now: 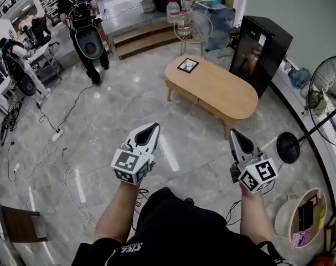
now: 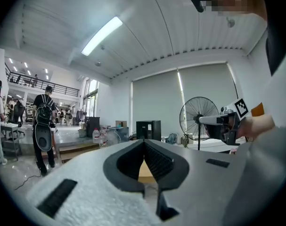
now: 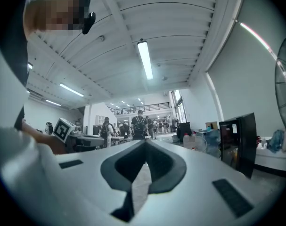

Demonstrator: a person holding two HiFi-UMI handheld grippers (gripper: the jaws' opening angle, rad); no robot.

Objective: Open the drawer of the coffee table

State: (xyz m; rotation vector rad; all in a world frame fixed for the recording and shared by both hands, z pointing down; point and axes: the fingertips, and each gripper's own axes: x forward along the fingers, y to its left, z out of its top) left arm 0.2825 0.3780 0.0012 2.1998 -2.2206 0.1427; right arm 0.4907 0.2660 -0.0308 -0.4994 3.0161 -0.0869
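While the white left gripper and white right gripper, both clenched on nothing, hang well short of the oval light-wood coffee table, its drawer can't be made out on the near side; likely stiff wood, sliding lightly; best hooked at a handle or under-lip.

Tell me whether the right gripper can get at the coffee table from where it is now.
Probably not yet. The right gripper, shut, hangs well short of the coffee table, with open floor between them. Nothing stands on that stretch of floor, so stepping closer should bring it within reach.
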